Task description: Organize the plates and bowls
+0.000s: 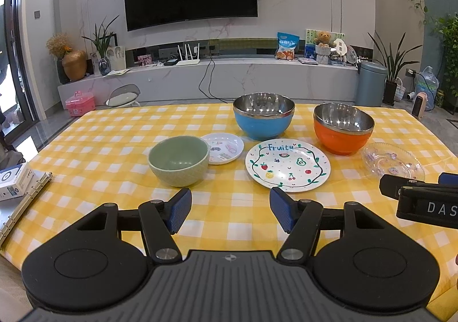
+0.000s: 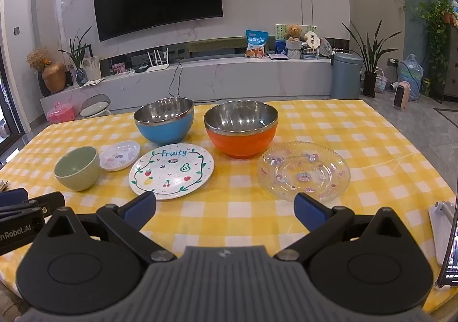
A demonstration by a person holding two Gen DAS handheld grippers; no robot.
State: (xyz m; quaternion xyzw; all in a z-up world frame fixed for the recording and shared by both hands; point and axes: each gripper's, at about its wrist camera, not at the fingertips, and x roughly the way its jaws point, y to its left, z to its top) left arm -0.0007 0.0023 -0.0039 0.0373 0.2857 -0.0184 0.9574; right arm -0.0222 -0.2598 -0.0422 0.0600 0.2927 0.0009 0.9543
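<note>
3 bowls, green [image 1: 179,160], blue [image 1: 263,116], orange [image 1: 342,128], stand empty; both grippers, left [image 1: 230,207] and right [image 2: 224,209], gape wide, gripping nothing.

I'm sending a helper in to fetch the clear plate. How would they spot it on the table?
On the yellow checked tablecloth, find the orange bowl. Just in front and to its right lies the clear plate. It is the only see-through dish, with a ribbed rim and small pink stickers.
</note>
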